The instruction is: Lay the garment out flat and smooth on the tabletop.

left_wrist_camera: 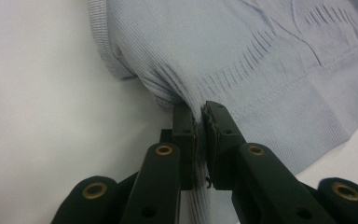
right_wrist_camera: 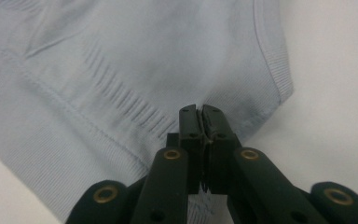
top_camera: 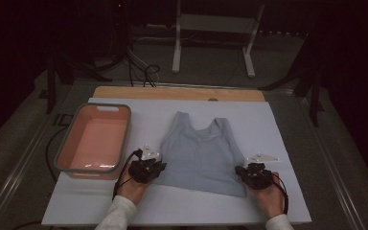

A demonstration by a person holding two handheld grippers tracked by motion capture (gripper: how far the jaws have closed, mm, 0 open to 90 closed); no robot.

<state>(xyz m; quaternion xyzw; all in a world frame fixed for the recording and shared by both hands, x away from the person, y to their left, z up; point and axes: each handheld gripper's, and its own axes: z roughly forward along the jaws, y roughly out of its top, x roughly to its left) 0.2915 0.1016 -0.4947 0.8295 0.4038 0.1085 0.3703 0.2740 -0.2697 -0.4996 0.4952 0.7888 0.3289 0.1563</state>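
From above, both forearms reach forward, the left hand-held gripper [top_camera: 149, 166] and right hand-held gripper [top_camera: 252, 173] set at the lower corners of the pale blue tank top [top_camera: 201, 148], which lies flat on the white worktop [top_camera: 278, 129] beside a pink bin [top_camera: 96, 140]. The left gripper view shows its jaws clenched on a bunched fold of the top's hem. The right gripper view shows its jaws likewise pinching the hem near the side edge.

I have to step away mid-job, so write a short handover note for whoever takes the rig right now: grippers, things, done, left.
Left gripper: jaws shut on the light-blue tank top, pinching the bottom hem at its left corner.
Right gripper: jaws shut on the hem at the right corner.
The tank top lies flat on the white table cover, straps pointing away from the person. The pink bin stands to its left, with nothing in it.
Done: both hem corners gripped.
Left: probably fold the top, then put it in the bin.
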